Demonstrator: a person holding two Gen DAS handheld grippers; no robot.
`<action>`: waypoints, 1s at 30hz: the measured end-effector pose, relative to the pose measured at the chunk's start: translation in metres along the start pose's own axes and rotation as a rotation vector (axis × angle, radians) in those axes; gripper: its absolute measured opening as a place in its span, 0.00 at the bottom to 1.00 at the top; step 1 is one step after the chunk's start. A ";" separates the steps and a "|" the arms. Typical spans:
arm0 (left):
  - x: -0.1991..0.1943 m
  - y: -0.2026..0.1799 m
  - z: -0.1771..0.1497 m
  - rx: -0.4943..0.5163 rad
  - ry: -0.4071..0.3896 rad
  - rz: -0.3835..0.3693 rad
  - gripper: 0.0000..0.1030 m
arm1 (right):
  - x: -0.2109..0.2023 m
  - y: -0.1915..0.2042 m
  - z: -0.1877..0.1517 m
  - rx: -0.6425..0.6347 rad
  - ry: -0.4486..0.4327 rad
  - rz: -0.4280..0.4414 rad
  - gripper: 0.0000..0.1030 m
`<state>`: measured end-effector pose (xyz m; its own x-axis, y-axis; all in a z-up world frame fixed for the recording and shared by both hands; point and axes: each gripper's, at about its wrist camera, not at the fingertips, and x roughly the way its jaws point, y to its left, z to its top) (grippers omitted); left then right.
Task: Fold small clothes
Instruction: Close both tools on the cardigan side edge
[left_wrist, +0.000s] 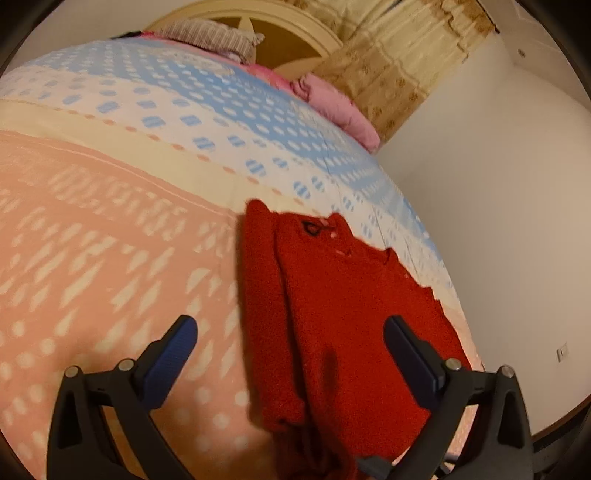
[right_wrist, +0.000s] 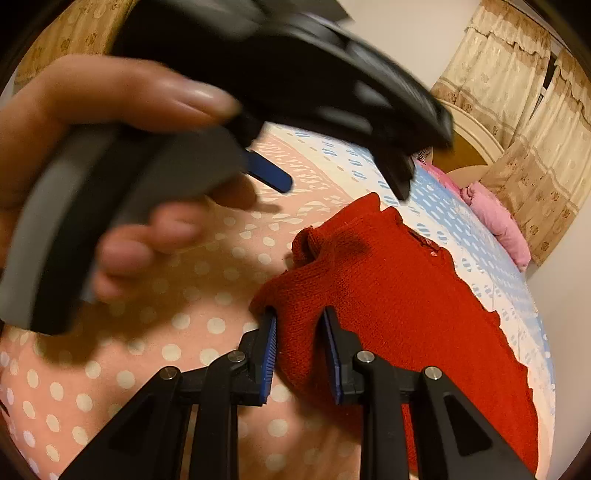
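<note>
The left gripper (left_wrist: 290, 354) hangs spread wide above the sweater's (left_wrist: 332, 295) near-left edge, holding nothing. The red sweater lies on the bedspread (left_wrist: 110, 240), its near corner pinched by the right gripper (right_wrist: 300, 350).

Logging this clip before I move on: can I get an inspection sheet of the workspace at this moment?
Surface: bedspread, pink dotted zone and blue-white zone.
Job's things: red knit sweater lying on the bed near its edge.
Clutter: pink pillow and striped pillow at the headboard.
Grippers: left tool open above the sweater; right tool closed on a sweater fold.
Cables: nothing seen.
Surroundings: cream headboard, patterned curtains, white wall.
</note>
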<state>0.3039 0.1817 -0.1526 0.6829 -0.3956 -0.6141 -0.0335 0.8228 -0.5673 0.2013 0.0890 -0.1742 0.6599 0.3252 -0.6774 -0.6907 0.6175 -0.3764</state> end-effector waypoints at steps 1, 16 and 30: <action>0.003 0.000 0.000 0.003 0.009 0.001 0.95 | 0.000 0.001 0.000 -0.005 0.001 -0.005 0.24; 0.029 -0.001 0.007 0.018 0.075 0.021 0.28 | 0.000 0.001 0.002 -0.009 0.005 -0.002 0.24; 0.016 -0.016 0.018 -0.036 0.053 -0.056 0.15 | -0.021 -0.041 -0.004 0.191 -0.077 0.123 0.09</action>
<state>0.3289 0.1694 -0.1432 0.6446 -0.4624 -0.6088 -0.0231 0.7842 -0.6201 0.2142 0.0541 -0.1473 0.5996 0.4557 -0.6579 -0.7039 0.6914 -0.1626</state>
